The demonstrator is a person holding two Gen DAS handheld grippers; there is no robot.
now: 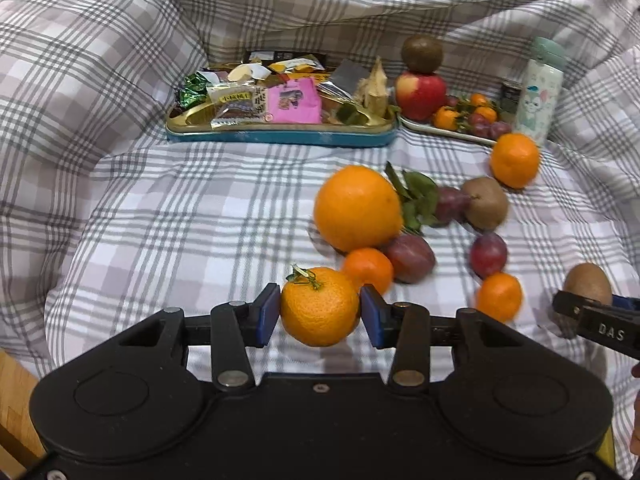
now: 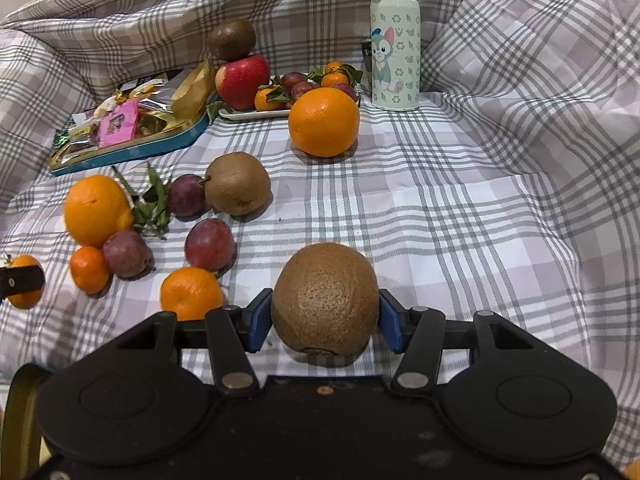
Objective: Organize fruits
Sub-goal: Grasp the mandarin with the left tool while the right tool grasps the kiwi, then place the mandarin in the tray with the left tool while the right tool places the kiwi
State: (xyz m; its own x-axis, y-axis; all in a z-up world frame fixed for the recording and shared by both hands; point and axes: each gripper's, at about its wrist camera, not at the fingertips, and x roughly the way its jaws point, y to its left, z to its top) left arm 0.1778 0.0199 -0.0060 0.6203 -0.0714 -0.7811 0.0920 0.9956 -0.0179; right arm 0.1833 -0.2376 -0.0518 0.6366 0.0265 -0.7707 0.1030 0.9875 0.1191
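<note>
Near the checked grey bedspread (image 1: 180, 208): left gripper (image 1: 320, 312) jaws clamping 1 small stemmed orange mandarin (image 1: 320, 308), right gripper (image 2: 326, 316) jaws clamping 1 fuzzy brown kiwi (image 2: 326, 296), probably bound for the far white fruit tray (image 2: 248, 114).

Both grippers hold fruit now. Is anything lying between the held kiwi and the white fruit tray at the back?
Yes. From the kiwi in the right gripper, a large orange sits directly in front of the tray; the tray itself is already crowded.

Left gripper (image 1: 320, 312) angled downward, both blue pads pressed on the sides of a stemmed mandarin (image 1: 319, 306), right gripper (image 2: 326, 316) angled downward too, pads closed against a kiwi (image 2: 326, 298), fingertips of the person's hand (image 1: 635, 372) at right edge
</note>
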